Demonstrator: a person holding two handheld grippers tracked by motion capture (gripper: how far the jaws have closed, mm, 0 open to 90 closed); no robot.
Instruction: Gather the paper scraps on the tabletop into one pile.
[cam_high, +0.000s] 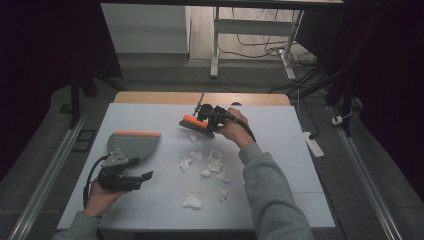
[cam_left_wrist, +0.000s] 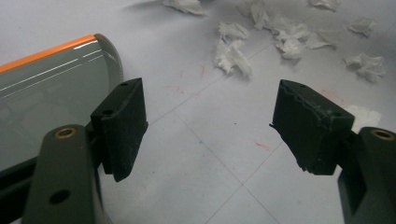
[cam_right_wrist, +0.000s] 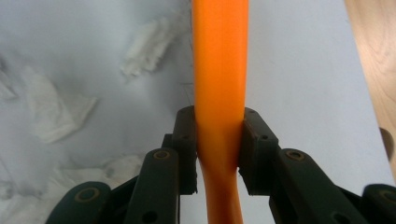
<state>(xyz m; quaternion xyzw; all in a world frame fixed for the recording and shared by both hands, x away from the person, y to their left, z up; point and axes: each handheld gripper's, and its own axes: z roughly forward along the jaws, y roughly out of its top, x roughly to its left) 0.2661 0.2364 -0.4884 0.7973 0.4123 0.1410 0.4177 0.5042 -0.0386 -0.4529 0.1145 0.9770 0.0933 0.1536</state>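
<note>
Right gripper (cam_high: 209, 118): you hold the orange brush (cam_high: 196, 124), far centre.
Left gripper (cam_high: 142, 176): your jaws wide, empty, beside dustpan (cam_high: 132, 144), near left.
Paper scraps (cam_high: 210, 167): scattered centre.

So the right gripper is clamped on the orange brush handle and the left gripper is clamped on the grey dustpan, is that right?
Not quite. The right gripper is clamped on the orange brush handle, but the left gripper holds nothing: the left gripper view shows its jaws open over bare table, with the grey dustpan lying beside one jaw, not between them.
</note>
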